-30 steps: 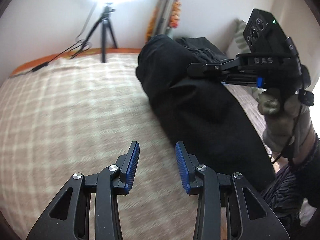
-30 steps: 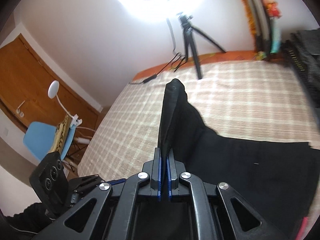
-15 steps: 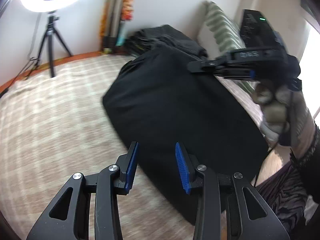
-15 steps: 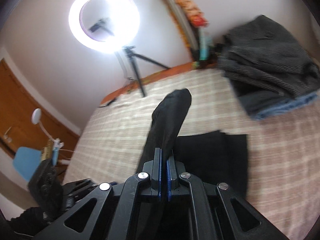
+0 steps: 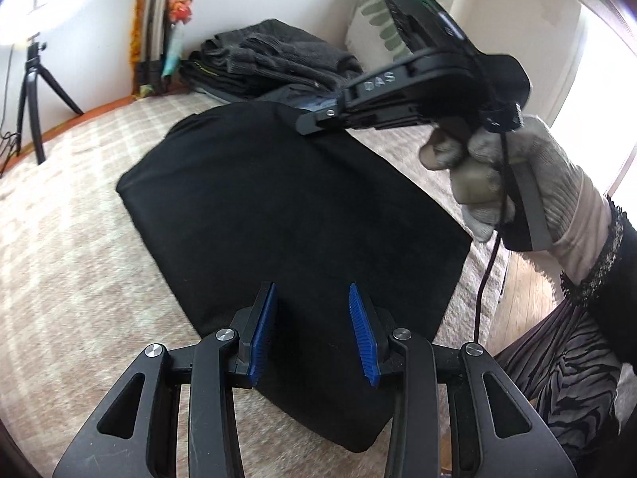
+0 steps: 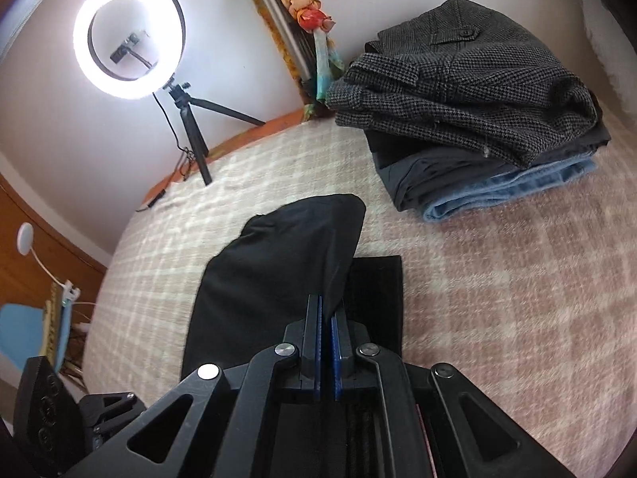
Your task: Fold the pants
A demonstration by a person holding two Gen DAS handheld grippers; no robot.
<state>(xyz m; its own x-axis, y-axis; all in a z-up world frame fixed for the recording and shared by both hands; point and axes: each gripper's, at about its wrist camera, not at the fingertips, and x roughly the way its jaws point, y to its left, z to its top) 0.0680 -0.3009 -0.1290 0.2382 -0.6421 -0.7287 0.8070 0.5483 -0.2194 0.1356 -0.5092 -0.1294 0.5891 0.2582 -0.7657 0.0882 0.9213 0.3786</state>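
Black pants [image 5: 286,215] lie folded on the checked bedspread [image 5: 71,263]. My left gripper [image 5: 314,326] is open and empty, just above the near edge of the pants. My right gripper [image 6: 326,342] is shut on a fold of the black pants [image 6: 278,271] and holds that edge lifted over the rest of the cloth. The right gripper also shows in the left wrist view [image 5: 306,123], at the far corner of the pants, held by a gloved hand [image 5: 489,175].
A stack of folded pants [image 6: 469,103] sits at the far side of the bed. A ring light [image 6: 127,40] on a tripod [image 6: 191,131] stands at the bed's edge. A striped pillow [image 5: 378,28] leans on the wall. The bed's right edge drops to wooden floor [image 5: 521,279].
The right gripper has carried the lifted pants edge across toward the stack of folded pants and lower, laying the cloth flatter. The left gripper has moved right over the pants, still open.
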